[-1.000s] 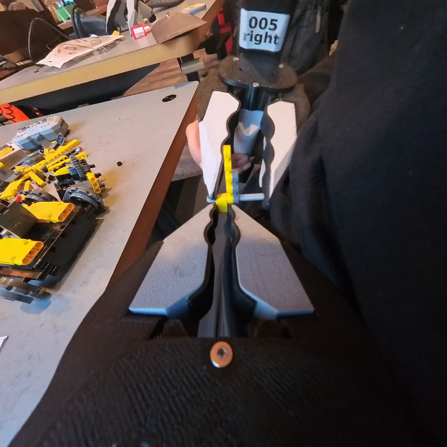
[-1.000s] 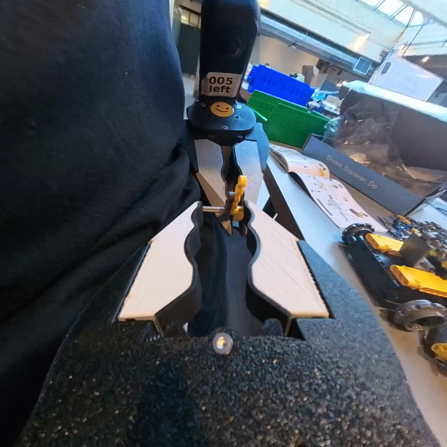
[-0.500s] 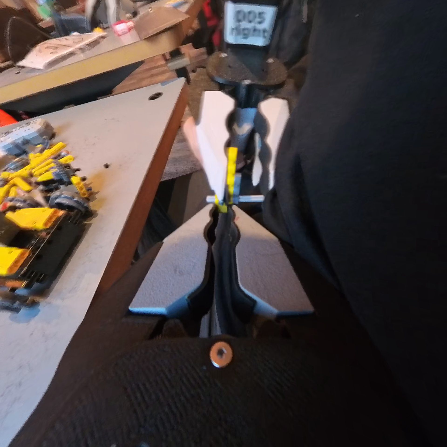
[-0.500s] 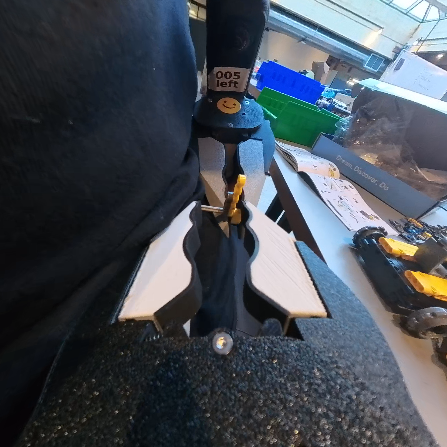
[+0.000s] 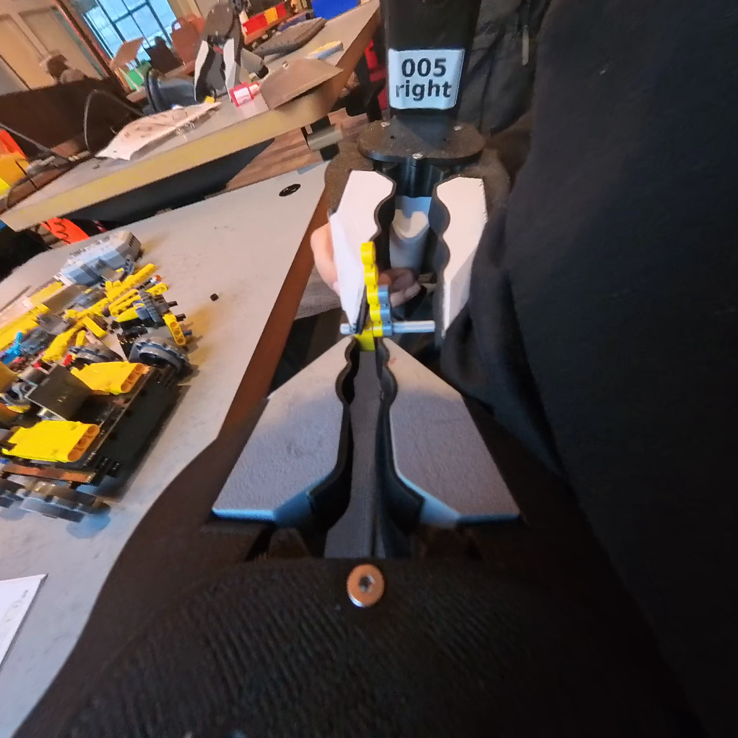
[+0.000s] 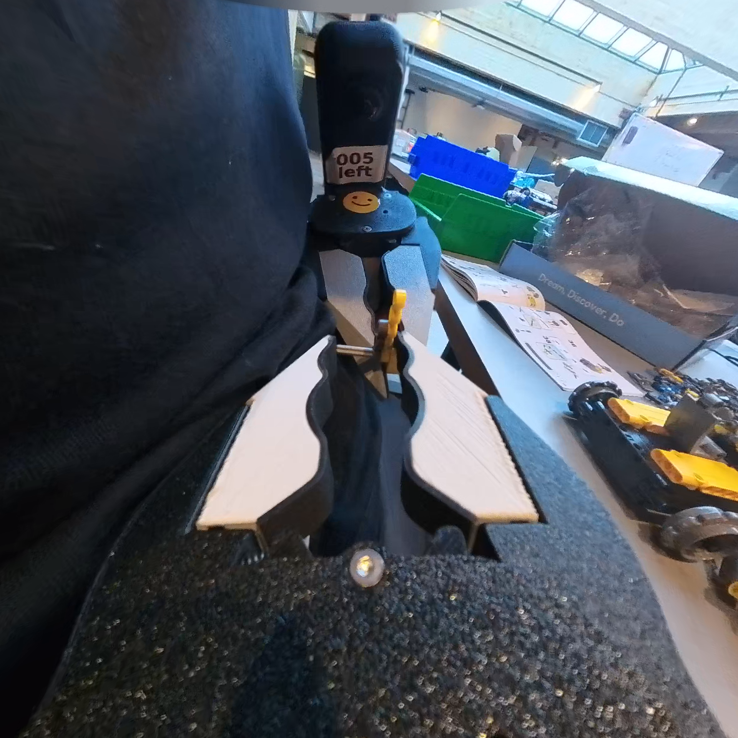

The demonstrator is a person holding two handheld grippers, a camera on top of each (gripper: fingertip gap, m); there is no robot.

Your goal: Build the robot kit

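My left gripper [image 5: 365, 348] is shut on the lower end of a yellow holed beam [image 5: 370, 279] that stands upright beyond its grey fingertips. A grey connector and a thin grey axle [image 5: 411, 326] cross the beam sideways. My right gripper [image 5: 399, 329] faces it from the far side with its white fingers [image 5: 351, 255] open, one on each side of the axle. In the right wrist view my right gripper [image 6: 365, 344] is open around the axle [image 6: 353, 349], and the beam [image 6: 393, 319] sits in my left gripper [image 6: 384, 389]. All this is held off the table's edge, against a person's dark clothing.
A grey table [image 5: 247, 255] bears a partly built black and yellow brick vehicle [image 5: 80, 419], also in the right wrist view [image 6: 659, 451], and loose parts [image 5: 120, 295]. An open booklet [image 6: 531, 331], a grey box [image 6: 599, 315] and green bins [image 6: 471, 227] stand farther off. A hand [image 5: 321, 255] holds the right gripper. My two grippers' fingertips are within a few centimetres of each other.
Both grippers have shifted a little together, so the views have moved. The left gripper's hold on the yellow beam and the right gripper's open jaws are unchanged.
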